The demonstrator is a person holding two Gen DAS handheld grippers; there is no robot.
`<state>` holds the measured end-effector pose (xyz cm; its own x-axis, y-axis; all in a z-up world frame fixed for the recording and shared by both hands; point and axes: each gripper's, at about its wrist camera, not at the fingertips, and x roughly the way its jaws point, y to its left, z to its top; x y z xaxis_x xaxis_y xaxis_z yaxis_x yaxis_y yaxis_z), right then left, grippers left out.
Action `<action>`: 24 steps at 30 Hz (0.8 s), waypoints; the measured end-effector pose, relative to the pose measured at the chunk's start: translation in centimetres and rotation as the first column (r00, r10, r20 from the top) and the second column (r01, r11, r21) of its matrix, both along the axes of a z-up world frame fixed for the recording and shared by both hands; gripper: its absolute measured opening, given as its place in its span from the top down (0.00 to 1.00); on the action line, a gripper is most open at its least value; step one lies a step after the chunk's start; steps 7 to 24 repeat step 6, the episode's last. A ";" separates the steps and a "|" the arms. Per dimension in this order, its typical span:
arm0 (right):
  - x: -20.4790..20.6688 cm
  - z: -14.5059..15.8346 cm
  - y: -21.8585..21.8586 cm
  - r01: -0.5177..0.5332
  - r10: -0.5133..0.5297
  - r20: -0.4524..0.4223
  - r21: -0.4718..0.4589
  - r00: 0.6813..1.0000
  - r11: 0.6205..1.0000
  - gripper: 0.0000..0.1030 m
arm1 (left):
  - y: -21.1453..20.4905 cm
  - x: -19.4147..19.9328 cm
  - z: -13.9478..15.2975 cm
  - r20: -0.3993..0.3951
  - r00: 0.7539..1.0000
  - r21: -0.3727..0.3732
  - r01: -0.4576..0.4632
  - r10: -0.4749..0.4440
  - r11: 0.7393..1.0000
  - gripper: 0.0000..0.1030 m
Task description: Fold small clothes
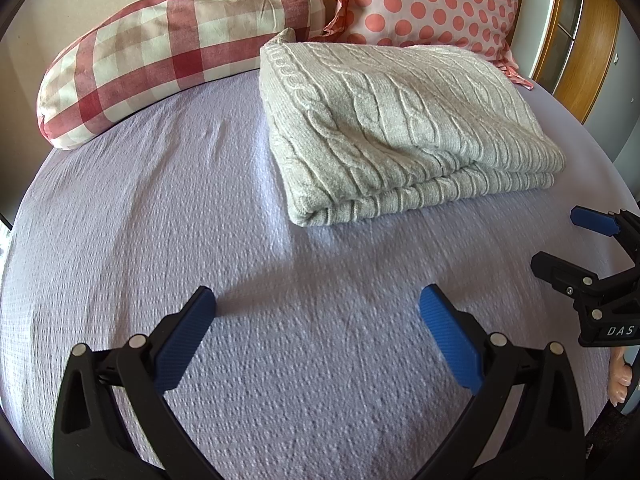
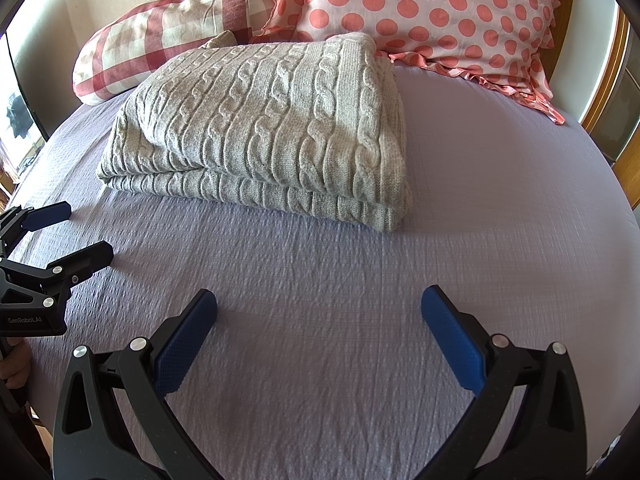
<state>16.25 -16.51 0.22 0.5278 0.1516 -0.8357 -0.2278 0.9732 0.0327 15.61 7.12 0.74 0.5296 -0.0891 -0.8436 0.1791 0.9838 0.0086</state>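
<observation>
Lying folded, sweater [image 1: 392,120]; far edge hidden against pillows [image 1: 432,4].

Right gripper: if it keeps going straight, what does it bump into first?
Probably the folded grey cable-knit sweater. The right gripper is open, with only bare lilac bedspread before it.

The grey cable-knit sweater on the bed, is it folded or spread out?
Folded. The grey cable-knit sweater lies as a compact rectangle with stacked layers showing along its near edge.

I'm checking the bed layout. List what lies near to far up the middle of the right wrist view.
right gripper → bare lilac bedspread → folded grey cable-knit sweater → polka-dot pillow at the far end.
</observation>
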 end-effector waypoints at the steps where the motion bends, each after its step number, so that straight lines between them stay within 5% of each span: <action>1: 0.0 0.0 0.0 0.000 0.000 0.000 0.000 1.000 1.000 0.01 | 0.0 0.0 0.0 0.003 1.000 0.000 0.000 0.000 1.000 0.02; 24: 0.0 0.0 0.0 0.000 0.000 0.000 0.000 1.000 1.000 0.01 | 0.0 -0.3 -0.1 0.013 1.000 -0.001 -0.002 0.002 1.000 0.02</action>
